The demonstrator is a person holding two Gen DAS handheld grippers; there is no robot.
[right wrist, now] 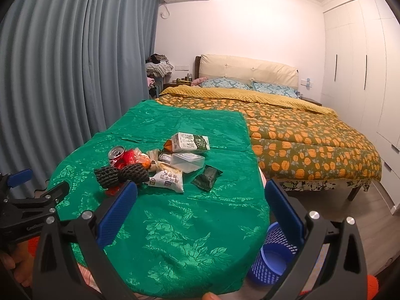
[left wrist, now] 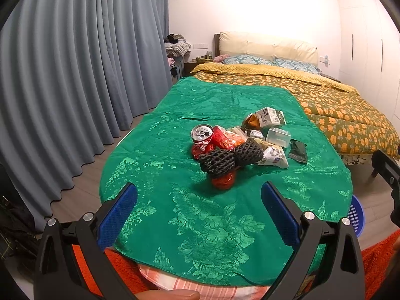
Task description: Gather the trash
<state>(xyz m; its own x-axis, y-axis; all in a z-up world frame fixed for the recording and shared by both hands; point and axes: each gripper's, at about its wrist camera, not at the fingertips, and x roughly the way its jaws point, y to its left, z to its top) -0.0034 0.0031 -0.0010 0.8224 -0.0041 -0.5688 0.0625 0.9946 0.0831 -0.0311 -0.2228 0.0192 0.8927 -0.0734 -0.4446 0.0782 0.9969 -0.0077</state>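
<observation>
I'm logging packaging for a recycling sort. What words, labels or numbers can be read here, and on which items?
"纯牛奶": large characters on the milk carton; its smaller print is too small to read.
White snack bag: Chinese characters, too blurred to read.
Left gripper body: small white lettering, too blurred to read surely.
Soda can and dark green packet: no legible text.

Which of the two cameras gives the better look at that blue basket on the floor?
The right wrist view. There the basket shows its rim, slotted wall and inside, beside the green cloth, partly behind a finger. The left wrist view catches only a sliver of the basket at the cloth's edge.
</observation>
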